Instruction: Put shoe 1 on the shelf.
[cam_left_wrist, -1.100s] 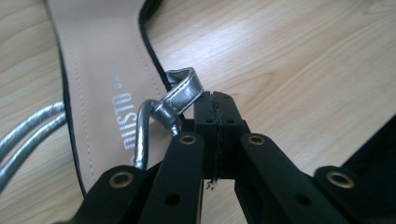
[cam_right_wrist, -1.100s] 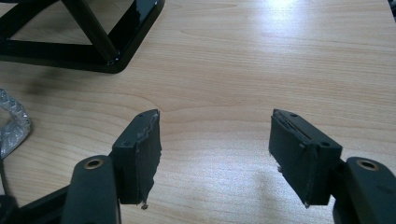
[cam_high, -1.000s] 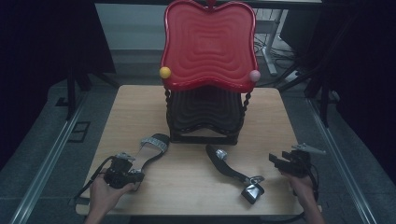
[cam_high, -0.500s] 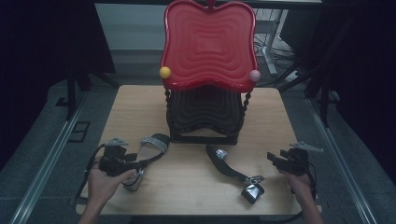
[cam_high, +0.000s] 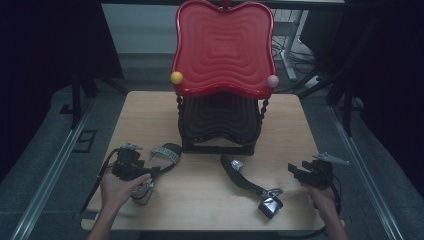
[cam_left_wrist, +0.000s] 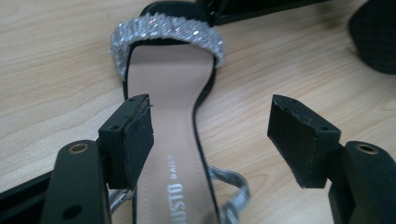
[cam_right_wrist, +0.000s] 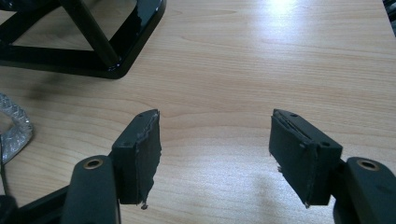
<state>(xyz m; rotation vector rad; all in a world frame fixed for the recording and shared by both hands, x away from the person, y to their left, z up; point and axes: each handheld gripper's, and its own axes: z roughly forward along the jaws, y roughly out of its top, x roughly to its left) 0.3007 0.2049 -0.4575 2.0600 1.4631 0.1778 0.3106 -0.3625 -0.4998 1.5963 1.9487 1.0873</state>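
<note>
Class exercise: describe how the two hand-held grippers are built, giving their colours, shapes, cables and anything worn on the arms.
Both the left gripper and right gripper are black, each with two blocky jaws faced with worn dark pads and brass-ringed bolt holes. A black cable trails from each. The right one carries a grey three-cornered plate. The forearms are bare, without sleeves.

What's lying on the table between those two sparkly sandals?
Nothing: in the high view, bare wood separates the left sandal from the right sandal. The black stand sits just behind that gap.
</note>
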